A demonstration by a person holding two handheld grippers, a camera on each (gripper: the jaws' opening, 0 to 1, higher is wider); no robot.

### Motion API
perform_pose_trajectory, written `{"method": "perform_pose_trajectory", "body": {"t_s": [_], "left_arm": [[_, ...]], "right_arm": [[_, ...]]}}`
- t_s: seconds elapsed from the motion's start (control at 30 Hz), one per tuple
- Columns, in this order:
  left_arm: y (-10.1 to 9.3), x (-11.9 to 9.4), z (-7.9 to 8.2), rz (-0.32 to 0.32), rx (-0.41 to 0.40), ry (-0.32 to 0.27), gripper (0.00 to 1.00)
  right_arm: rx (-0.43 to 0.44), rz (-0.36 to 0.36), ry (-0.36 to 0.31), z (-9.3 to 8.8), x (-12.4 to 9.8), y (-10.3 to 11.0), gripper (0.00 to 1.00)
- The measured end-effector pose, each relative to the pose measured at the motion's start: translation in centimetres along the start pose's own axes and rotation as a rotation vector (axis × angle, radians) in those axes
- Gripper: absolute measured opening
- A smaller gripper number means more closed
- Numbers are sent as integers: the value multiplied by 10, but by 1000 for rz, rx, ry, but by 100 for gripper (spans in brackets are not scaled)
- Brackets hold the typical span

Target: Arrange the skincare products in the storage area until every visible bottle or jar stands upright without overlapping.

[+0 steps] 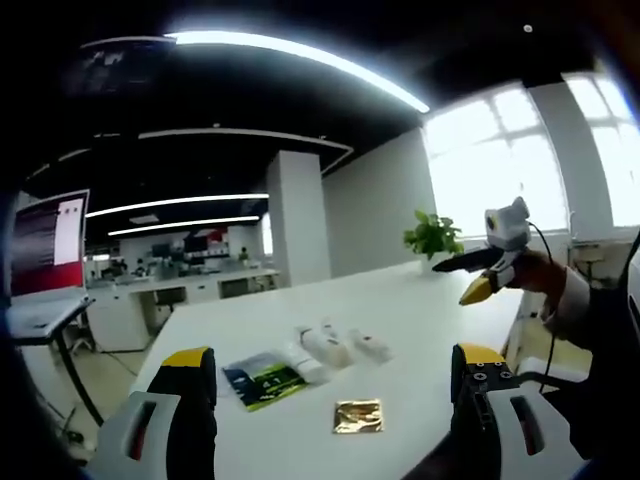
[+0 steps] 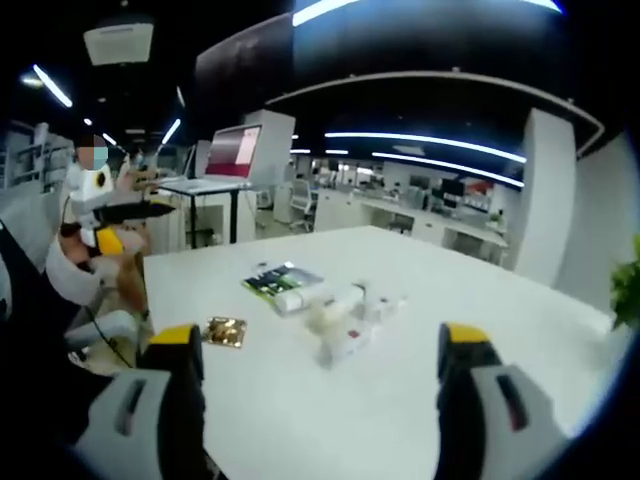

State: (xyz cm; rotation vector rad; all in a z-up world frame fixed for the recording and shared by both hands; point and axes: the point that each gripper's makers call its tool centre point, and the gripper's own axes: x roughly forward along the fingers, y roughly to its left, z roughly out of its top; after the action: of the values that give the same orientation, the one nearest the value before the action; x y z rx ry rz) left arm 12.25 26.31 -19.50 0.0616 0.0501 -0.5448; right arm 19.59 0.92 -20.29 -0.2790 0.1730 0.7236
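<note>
Several white skincare tubes and small bottles (image 1: 325,345) lie on their sides in a loose cluster on the white table (image 1: 420,310), ahead of my left gripper (image 1: 334,356), whose jaws stand wide open and hold nothing. A dark green packet (image 1: 262,378) lies left of the cluster and a gold sachet (image 1: 358,416) lies nearer me. In the right gripper view the same lying cluster (image 2: 340,312), green packet (image 2: 280,278) and gold sachet (image 2: 227,331) show beyond my open right gripper (image 2: 318,336). Both grippers hover above the table, apart from the products.
My right gripper (image 1: 482,275), held in a hand, hangs over the table's far right side near a potted plant (image 1: 433,235). My left gripper (image 2: 128,222) shows at the table's left edge. A monitor on a stand (image 2: 232,152) and office desks lie beyond.
</note>
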Motion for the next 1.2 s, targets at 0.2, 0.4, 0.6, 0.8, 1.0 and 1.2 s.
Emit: {"method": "perform_pose_trajectory", "body": {"t_s": [0.2, 0.4, 0.6, 0.8, 1.0, 1.2], "left_arm": [[2, -1, 2, 4, -4, -7, 99], [-1, -2, 3, -2, -1, -9, 99], [-3, 1, 0, -11, -2, 2, 99], [-7, 1, -1, -24, 0, 13, 99], [-8, 1, -2, -27, 5, 21, 99], [-6, 0, -2, -23, 3, 22, 99]], "right_arm": [[8, 0, 13, -3, 3, -4, 98], [16, 0, 14, 0, 8, -8, 98], [41, 16, 26, 1, 21, -11, 98], [64, 28, 31, 4, 32, -10, 97], [75, 31, 44, 6, 49, -14, 97], [89, 17, 37, 10, 61, -24, 96]]}}
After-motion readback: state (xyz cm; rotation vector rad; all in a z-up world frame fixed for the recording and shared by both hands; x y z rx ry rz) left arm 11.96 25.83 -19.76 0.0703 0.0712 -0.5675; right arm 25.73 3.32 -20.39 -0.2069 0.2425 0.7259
